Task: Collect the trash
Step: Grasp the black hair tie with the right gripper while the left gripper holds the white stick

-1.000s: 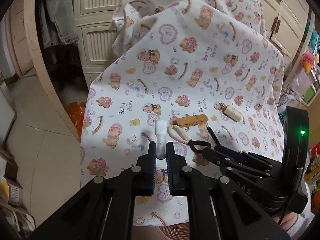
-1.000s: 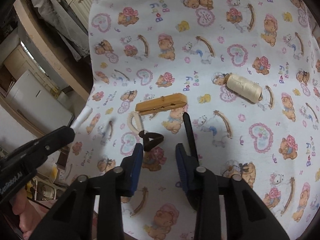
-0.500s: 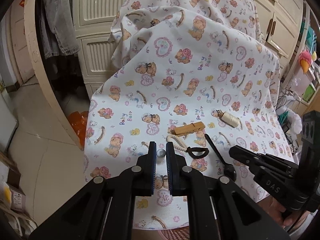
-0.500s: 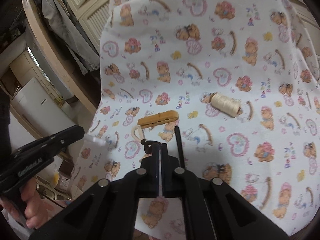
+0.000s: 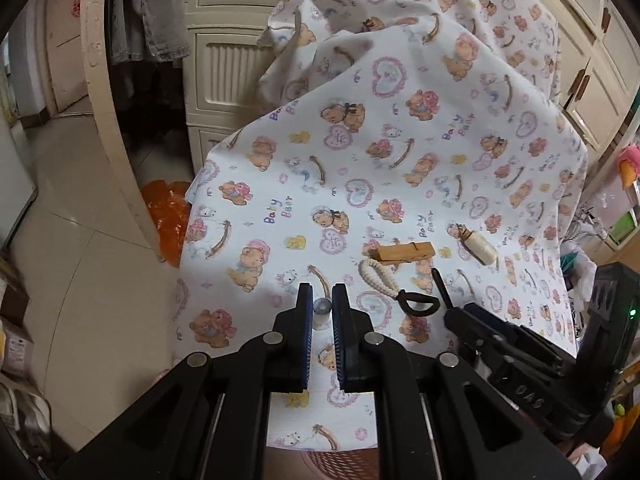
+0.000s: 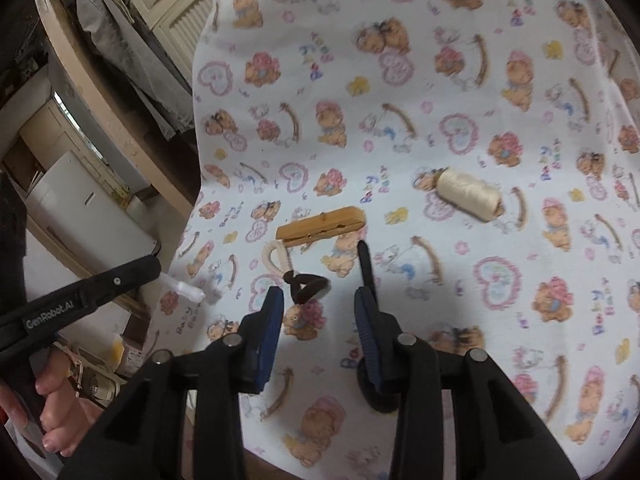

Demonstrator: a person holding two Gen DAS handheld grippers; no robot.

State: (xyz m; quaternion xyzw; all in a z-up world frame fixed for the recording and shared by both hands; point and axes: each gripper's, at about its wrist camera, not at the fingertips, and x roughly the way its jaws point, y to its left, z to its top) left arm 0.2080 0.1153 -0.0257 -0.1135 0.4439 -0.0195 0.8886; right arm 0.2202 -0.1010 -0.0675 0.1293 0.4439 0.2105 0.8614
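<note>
My left gripper (image 5: 320, 312) is shut on a small white plastic tube (image 5: 321, 312), held above the near left part of the bear-print cloth (image 5: 400, 140); the tube also shows in the right wrist view (image 6: 186, 289). My right gripper (image 6: 318, 316) is open and empty, low over the cloth. Just ahead of it lie a cream braided cord with a dark brown loop (image 6: 304, 284), a wooden clothespin (image 6: 320, 226) and a black spoon (image 6: 366, 268). The spoon's bowl is partly hidden behind my right finger. A spool of cream thread (image 6: 468, 196) lies further right.
A pink woven basket (image 5: 340, 462) sits below the cloth's near edge. Cream drawers (image 5: 228, 68) and hanging grey clothes (image 5: 160, 8) stand at the far left. An orange bag (image 5: 170, 212) lies on the tiled floor. Cupboards (image 5: 592, 80) are at the right.
My right gripper was shut half a second ago and has opened, moving down closer to the cord and spoon. My left gripper still holds the tube and has shifted slightly left.
</note>
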